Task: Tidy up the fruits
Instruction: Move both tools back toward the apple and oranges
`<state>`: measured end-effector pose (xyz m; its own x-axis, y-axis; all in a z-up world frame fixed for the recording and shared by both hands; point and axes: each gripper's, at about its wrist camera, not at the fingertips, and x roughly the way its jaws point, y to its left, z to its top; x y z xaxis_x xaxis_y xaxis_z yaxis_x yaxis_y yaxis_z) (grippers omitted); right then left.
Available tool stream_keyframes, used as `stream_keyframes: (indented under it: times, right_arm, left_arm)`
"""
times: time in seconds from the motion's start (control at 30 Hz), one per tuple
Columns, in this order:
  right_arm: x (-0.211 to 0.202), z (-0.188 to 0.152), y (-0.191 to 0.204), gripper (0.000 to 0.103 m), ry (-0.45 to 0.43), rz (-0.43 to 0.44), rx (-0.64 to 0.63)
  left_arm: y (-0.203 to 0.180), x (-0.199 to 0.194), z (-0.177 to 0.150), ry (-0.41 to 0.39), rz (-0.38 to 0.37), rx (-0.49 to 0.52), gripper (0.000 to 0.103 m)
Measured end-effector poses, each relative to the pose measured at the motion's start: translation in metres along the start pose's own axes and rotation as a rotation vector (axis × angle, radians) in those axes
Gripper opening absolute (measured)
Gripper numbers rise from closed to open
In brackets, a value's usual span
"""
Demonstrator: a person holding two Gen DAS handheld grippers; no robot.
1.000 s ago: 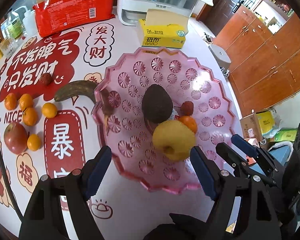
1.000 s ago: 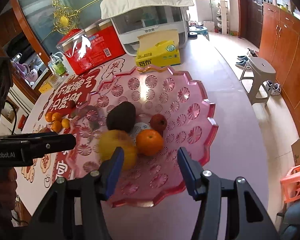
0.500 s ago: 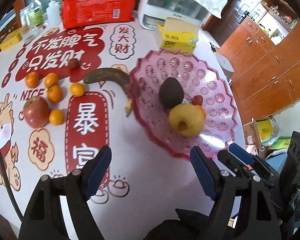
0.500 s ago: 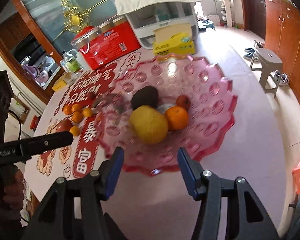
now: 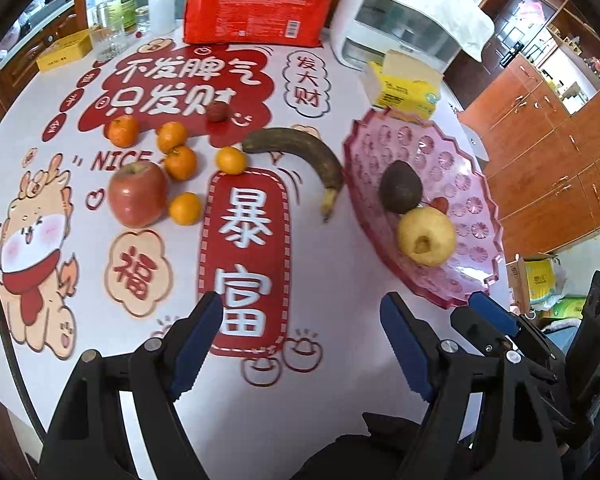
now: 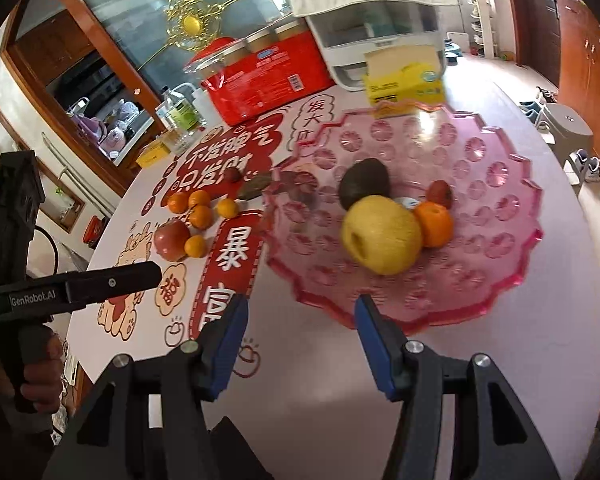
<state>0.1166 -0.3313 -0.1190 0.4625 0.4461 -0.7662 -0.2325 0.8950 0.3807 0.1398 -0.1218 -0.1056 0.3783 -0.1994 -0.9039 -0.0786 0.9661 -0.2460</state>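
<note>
A pink scalloped fruit tray (image 5: 476,208) (image 6: 500,184) holds a yellow pear (image 5: 426,236) (image 6: 382,234), a dark avocado (image 5: 401,192) (image 6: 363,182), a mandarin (image 6: 434,224) and a small red fruit (image 6: 440,194). On the table to its left lie a blackened banana (image 5: 300,152), a red apple (image 5: 137,194) (image 6: 172,240), several mandarins (image 5: 180,162) (image 6: 198,212) and a lychee (image 5: 217,111). My left gripper (image 5: 300,332) is open and empty above the table, left of the tray. My right gripper (image 6: 300,328) is open and empty in front of the tray's near rim.
At the back stand a red package (image 5: 256,12), a white appliance (image 5: 404,28), a yellow tissue box (image 5: 406,86) and bottles (image 5: 120,12). The table edge runs just right of the tray; wooden cabinets (image 5: 548,136) and a stool (image 6: 568,128) are beyond.
Both grippers have drawn back from the tray, staying open. The left view has swung left, bringing the loose fruit on the table into view.
</note>
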Motion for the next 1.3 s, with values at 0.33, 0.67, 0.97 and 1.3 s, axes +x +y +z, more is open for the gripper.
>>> stream_keyframes:
  times: [0.33, 0.67, 0.97, 1.3]
  right_arm:
    - [0.024, 0.001, 0.044, 0.056, 0.006, 0.013, 0.02]
    - [0.064, 0.0, 0.092, 0.056, 0.028, 0.026, 0.043]
    - [0.102, 0.003, 0.128, 0.056, 0.035, 0.007, 0.049]
    - [0.134, 0.013, 0.158, 0.056, 0.013, -0.063, -0.011]
  left_arm:
    - [0.047, -0.01, 0.014, 0.02, 0.034, 0.019, 0.08]
    - [0.103, -0.016, 0.035, 0.045, 0.07, 0.048, 0.08]
    - [0.14, -0.006, 0.061, 0.069, 0.087, 0.093, 0.08]
    - [0.16, 0.018, 0.094, 0.09, 0.074, 0.168, 0.08]
